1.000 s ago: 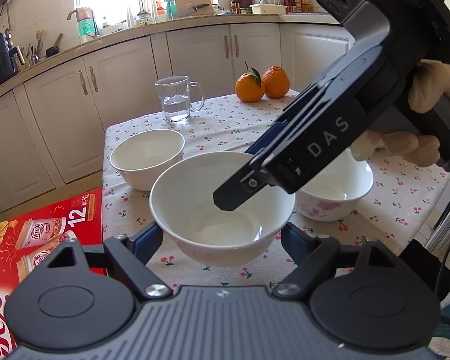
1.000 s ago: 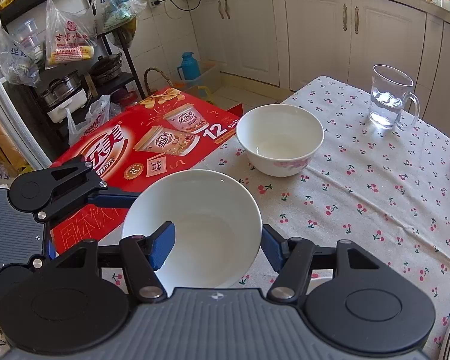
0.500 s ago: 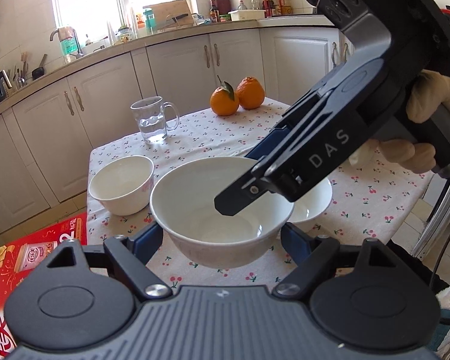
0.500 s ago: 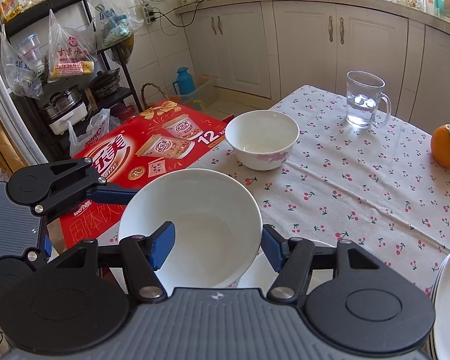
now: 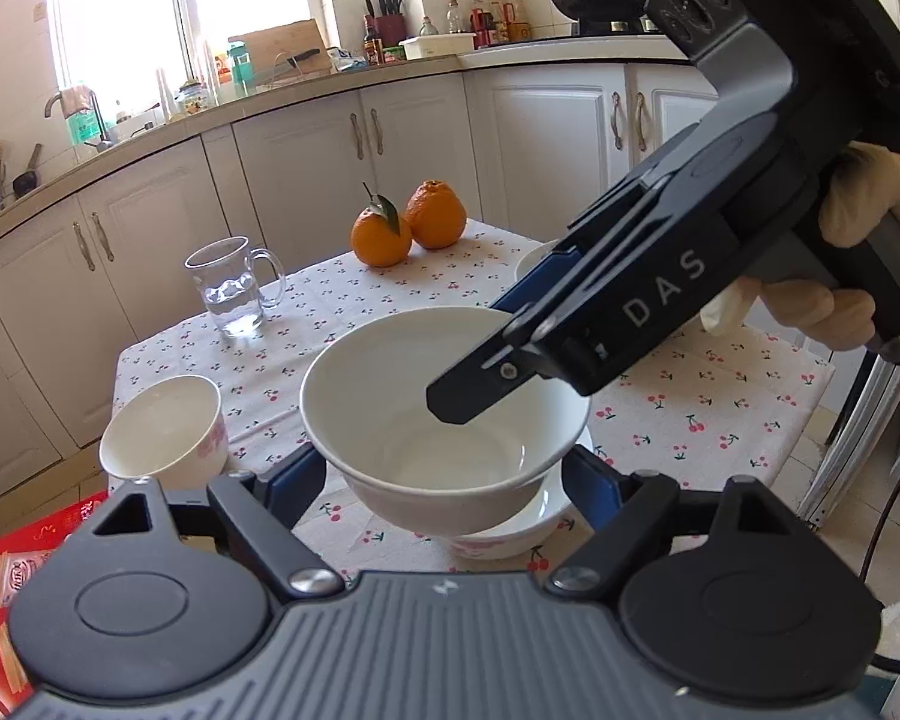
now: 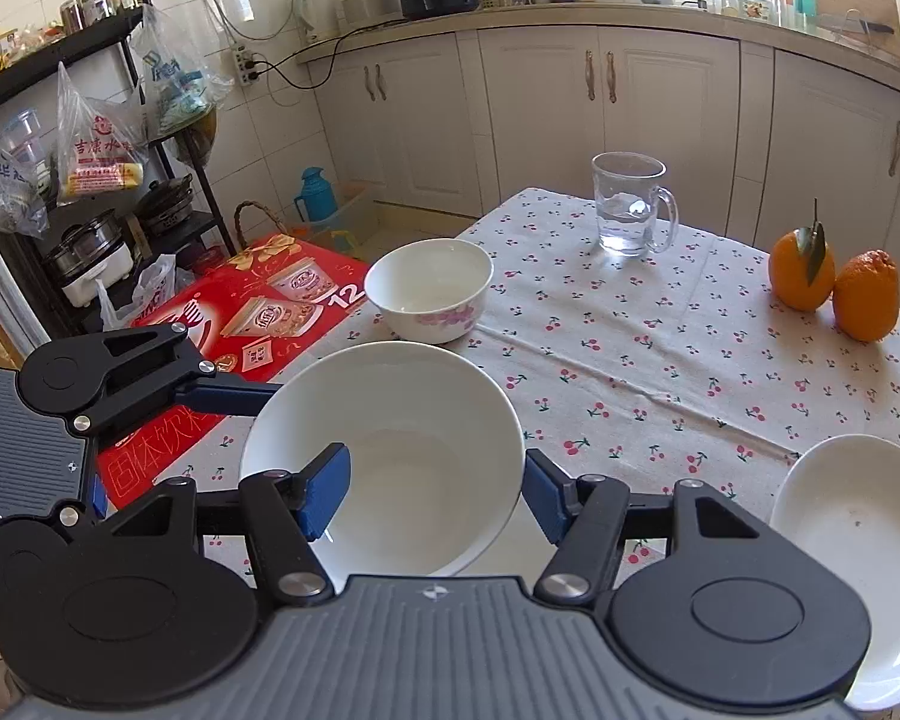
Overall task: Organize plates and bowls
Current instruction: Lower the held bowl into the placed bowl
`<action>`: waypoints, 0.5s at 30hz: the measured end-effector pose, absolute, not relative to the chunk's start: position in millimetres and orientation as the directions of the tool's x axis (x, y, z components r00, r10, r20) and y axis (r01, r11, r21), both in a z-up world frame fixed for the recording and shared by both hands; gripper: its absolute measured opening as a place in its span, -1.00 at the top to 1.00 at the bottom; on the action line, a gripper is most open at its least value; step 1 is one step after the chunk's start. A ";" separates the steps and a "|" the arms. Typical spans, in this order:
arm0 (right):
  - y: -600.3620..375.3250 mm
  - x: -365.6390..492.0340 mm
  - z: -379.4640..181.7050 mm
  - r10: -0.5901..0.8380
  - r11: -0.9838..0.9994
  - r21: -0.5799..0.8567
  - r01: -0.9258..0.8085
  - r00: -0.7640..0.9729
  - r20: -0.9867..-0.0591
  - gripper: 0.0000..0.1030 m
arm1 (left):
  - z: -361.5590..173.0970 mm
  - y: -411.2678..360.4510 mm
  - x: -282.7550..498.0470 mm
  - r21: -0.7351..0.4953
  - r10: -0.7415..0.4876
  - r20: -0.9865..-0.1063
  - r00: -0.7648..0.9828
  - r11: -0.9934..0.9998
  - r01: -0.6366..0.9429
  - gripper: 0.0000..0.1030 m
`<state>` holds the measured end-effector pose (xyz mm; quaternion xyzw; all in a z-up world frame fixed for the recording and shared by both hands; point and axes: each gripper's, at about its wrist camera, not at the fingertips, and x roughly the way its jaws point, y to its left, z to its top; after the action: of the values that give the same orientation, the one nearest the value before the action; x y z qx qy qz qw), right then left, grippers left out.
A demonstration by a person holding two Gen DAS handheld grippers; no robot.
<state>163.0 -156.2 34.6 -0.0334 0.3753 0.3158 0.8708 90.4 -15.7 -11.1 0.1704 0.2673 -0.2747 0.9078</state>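
Both grippers have the big white bowl [image 5: 444, 420] pinched at once: the left gripper [image 5: 444, 480] squeezes it from both outer sides, the right gripper [image 6: 435, 489] clamps its rim, one pad inside. It's empty, hanging just above another bowl [image 5: 510, 531] on the table [image 6: 660, 360]. Far left, a smaller floral bowl [image 6: 429, 288] looks empty; the glass mug [image 6: 627, 204] holds water; a white plate [image 6: 852, 546] sits near right.
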 end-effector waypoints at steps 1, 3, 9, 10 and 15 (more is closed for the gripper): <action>-159.0 163.1 34.4 0.521 0.802 0.179 -0.569 0.522 -0.675 -0.32 | -12.3 -17.7 91.9 0.159 -0.412 -0.580 0.703 0.789 0.594 -0.66; -164.5 164.0 33.3 0.513 0.810 0.178 -0.559 0.529 -0.676 -0.32 | -15.5 -22.0 94.7 0.148 -0.419 -0.587 0.693 0.786 0.601 -0.66; -172.9 168.6 24.1 0.496 0.824 0.183 -0.536 0.527 -0.690 -0.33 | -24.9 -26.4 103.5 0.111 -0.433 -0.609 0.664 0.783 0.613 -0.65; -173.9 169.1 22.4 0.494 0.826 0.184 -0.533 0.526 -0.693 -0.33 | -26.3 -26.7 104.8 0.108 -0.433 -0.613 0.661 0.783 0.613 -0.65; -176.2 173.3 15.6 0.491 0.830 0.197 -0.522 0.517 -0.701 -0.33 | -31.6 -27.3 110.1 0.091 -0.435 -0.628 0.646 0.783 0.616 -0.66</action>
<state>173.3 -176.2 15.6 -0.0192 0.3959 0.2907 0.8708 110.1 -27.3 -31.6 0.1499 0.3017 -0.2934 0.8946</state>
